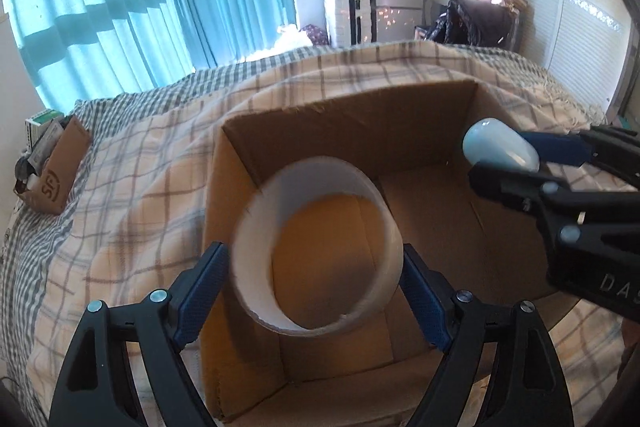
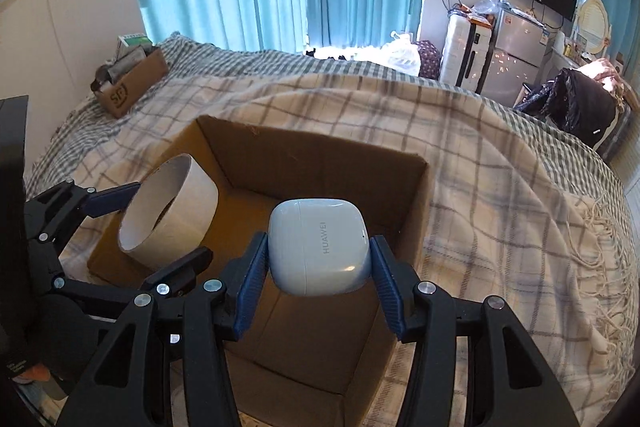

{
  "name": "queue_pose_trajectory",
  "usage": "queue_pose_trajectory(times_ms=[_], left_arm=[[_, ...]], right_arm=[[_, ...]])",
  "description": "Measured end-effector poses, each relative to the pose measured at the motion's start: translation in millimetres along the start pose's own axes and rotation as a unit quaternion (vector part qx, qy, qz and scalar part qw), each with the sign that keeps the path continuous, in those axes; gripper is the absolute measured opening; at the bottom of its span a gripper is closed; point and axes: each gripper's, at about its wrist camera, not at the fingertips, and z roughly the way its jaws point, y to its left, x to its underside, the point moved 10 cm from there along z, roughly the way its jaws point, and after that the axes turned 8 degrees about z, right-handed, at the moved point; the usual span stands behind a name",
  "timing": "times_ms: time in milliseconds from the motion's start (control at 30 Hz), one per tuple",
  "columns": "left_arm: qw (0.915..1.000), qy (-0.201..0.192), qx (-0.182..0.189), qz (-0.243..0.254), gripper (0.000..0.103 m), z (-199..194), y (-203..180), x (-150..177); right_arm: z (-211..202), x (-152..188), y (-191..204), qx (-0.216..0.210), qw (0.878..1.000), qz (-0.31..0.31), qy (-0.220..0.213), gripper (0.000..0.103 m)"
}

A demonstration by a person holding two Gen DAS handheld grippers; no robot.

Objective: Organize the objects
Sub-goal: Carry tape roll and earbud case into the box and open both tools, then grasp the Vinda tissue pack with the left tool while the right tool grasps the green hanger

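Note:
An open cardboard box [image 1: 360, 115] [image 2: 320, 155] sits on the plaid blanket of a bed. My left gripper [image 1: 316, 279] is shut on a white tape roll [image 1: 256, 251], holding it above the box's left half; the roll also shows in the right wrist view [image 2: 188, 215]. My right gripper [image 2: 318, 259] is shut on a white Huawei earbuds case [image 2: 318, 247], held above the box's inside. The case [image 1: 500, 147] and right gripper [image 1: 506, 155] show at the right of the left wrist view.
A small cardboard box [image 2: 132, 83] [image 1: 60, 171] with packets stands at the bed's far left by the wall. Blue curtains hang behind the bed. A fridge [image 2: 512, 67], a white suitcase [image 2: 464, 47] and a dark chair [image 2: 580, 107] stand beyond the bed's far right.

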Motion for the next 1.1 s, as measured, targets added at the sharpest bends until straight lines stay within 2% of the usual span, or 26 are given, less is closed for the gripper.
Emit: queue_pose_trajectory(times_ms=[33,67,133,167,300,500,667,800,967,1033,1100], left_arm=[[1.0,0.003,0.005,-0.004,0.092,-1,-2,2],[0.9999,0.004,0.009,-0.007,0.097,-3,-2,3],[0.9995,-0.004,0.027,-0.014,0.101,-16,-6,5],[0.9995,-0.005,0.027,-0.015,0.103,-20,-6,6],[0.9996,-0.023,-0.017,-0.003,0.103,-60,0,8],[0.9983,-0.05,-0.001,-0.029,0.103,-124,0,20],[0.9969,-0.057,0.007,-0.053,0.103,-160,-7,50],[0.9959,-0.045,0.008,-0.078,0.103,-171,-10,90],[0.9942,-0.046,-0.006,-0.096,0.103,-166,-17,145],[0.9939,-0.036,0.011,-0.104,0.103,-158,-26,165],[0.9928,-0.016,0.037,-0.113,0.103,-146,-35,183]], right_arm=[[-3,-1,-3,0.002,1.0,0.007,-0.005,0.061],[-8,-3,-7,0.004,1.0,0.016,-0.012,0.075],[-27,-9,-12,-0.002,0.999,0.035,-0.036,0.082],[-40,-12,-14,-0.007,0.998,0.042,-0.048,0.082],[-91,-17,-25,0.002,0.995,0.055,-0.08,0.082],[-173,-4,-34,0.035,0.994,0.043,-0.097,0.082],[-219,35,-23,0.051,0.994,0.023,-0.098,0.083],[-222,80,-17,0.057,0.995,0.022,-0.079,0.084],[-193,148,-6,0.084,0.995,0.017,-0.055,0.084],[-175,176,-1,0.099,0.994,0.006,-0.039,0.084],[-162,199,4,0.092,0.996,0.004,-0.019,0.084]])
